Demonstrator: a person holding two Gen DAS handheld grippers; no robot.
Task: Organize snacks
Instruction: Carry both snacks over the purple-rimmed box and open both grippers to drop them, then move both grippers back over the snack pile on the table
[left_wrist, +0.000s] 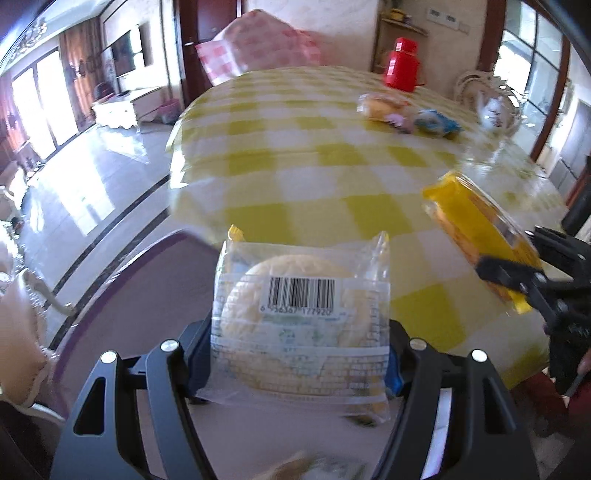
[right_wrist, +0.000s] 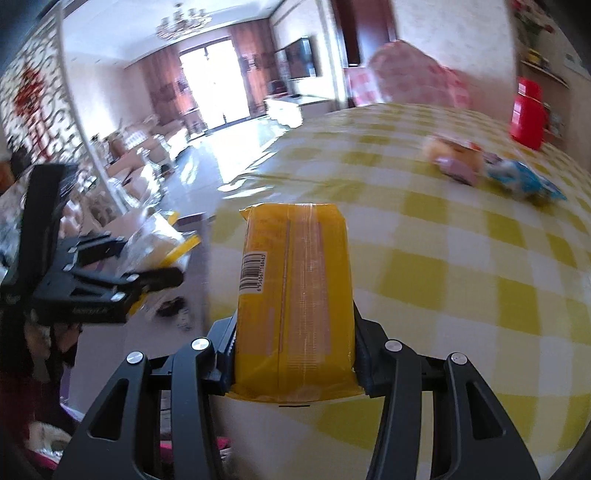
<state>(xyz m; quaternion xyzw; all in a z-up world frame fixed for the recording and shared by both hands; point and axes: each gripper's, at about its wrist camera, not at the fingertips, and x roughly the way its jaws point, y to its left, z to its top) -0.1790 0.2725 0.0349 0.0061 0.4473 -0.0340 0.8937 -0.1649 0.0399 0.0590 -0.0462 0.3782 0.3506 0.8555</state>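
My left gripper (left_wrist: 299, 354) is shut on a clear-wrapped round pastry (left_wrist: 295, 310) with a barcode, held beyond the table's near-left edge. My right gripper (right_wrist: 295, 354) is shut on a yellow snack pack (right_wrist: 295, 295), held over the yellow-checked table (right_wrist: 461, 280). In the left wrist view the yellow snack pack (left_wrist: 476, 236) and the right gripper (left_wrist: 517, 280) show at the right. In the right wrist view the left gripper (right_wrist: 162, 277) with its clear-wrapped pastry (right_wrist: 162, 240) shows at the left. On the far side of the table lie an orange-and-pink snack (left_wrist: 384, 109) and a blue snack (left_wrist: 436, 123).
A red jar (left_wrist: 400, 64) stands at the table's far edge, a white teapot (left_wrist: 493, 110) at the far right. A pink-checked cloth (left_wrist: 258, 48) covers something behind the table. Shiny tiled floor (left_wrist: 92, 177) and a purple mat (left_wrist: 147, 280) lie to the left.
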